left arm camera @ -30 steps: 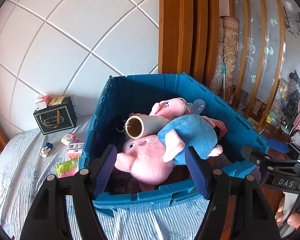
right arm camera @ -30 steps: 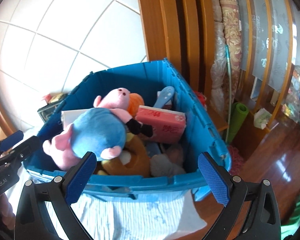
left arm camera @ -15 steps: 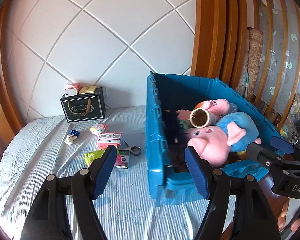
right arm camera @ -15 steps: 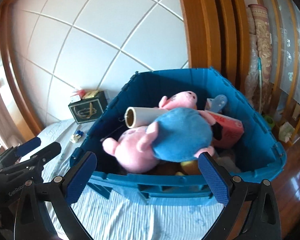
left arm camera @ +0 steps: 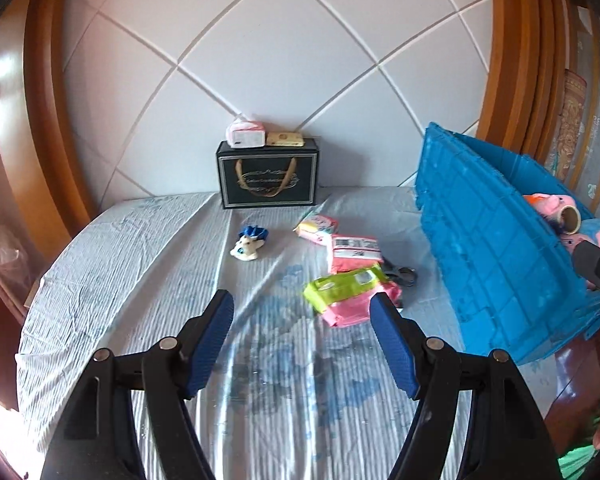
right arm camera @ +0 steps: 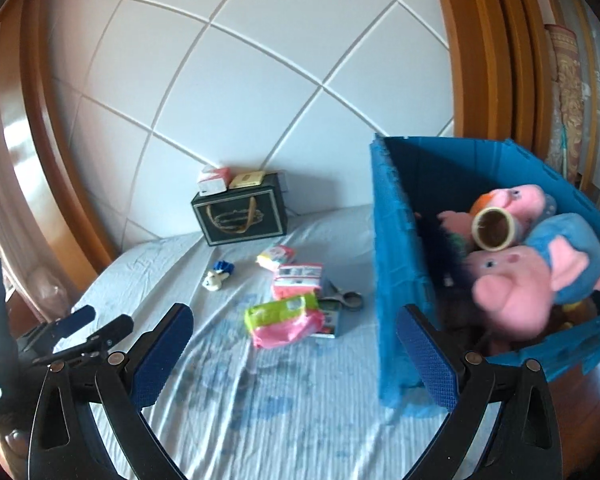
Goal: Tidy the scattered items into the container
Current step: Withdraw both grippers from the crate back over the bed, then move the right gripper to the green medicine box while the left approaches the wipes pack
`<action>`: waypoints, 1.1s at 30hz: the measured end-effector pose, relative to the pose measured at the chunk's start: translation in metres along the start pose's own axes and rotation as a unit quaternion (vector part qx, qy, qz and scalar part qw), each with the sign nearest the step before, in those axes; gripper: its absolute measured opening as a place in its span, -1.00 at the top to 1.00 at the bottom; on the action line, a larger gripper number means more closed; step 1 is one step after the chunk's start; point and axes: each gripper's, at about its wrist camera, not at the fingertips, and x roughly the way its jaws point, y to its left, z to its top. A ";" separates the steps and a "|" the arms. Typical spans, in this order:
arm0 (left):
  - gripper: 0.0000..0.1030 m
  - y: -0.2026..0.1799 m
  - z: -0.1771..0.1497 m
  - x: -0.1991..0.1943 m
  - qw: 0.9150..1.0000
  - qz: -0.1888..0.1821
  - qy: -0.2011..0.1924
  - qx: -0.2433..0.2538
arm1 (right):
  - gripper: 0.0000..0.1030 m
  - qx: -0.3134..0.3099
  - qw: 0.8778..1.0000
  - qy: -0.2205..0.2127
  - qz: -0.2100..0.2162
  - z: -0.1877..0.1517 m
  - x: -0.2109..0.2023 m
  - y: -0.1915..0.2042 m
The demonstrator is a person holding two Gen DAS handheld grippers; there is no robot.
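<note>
While hovering over the striped bed sheet (left arm camera: 148,264), left tongs (left arm camera: 302,322) and right tongs (right arm camera: 296,346) both gape wide, gripping nothing. Green and pink packets (left arm camera: 346,290) lying centre frame beside scissors (left arm camera: 400,274); blue container (right arm camera: 396,248) at right, stuffed with plush pigs (right arm camera: 512,284).

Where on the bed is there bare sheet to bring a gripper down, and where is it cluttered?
Bare sheet runs left of the small toy figure, and nearer, below the green-and-pink packet. Crowded: the packets and scissors between the black gift box and the blue crate, which is itself full.
</note>
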 end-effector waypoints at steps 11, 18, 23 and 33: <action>-0.36 0.052 -0.014 0.084 0.998 0.005 0.065 -0.020 | -1.00 -0.008 0.996 0.087 -0.007 -0.017 0.105 0.048; -0.36 0.041 -0.019 0.151 0.994 0.015 0.101 -0.025 | -1.00 -0.003 0.991 0.134 0.017 -0.023 0.188 0.034; -0.36 0.026 -0.028 0.202 0.990 0.015 0.135 -0.024 | -0.93 -0.028 0.983 0.182 -0.008 -0.041 0.260 0.012; -0.35 -0.037 -0.042 0.273 0.978 -0.081 0.190 0.037 | -0.34 -0.019 0.976 0.200 -0.080 -0.045 0.323 -0.030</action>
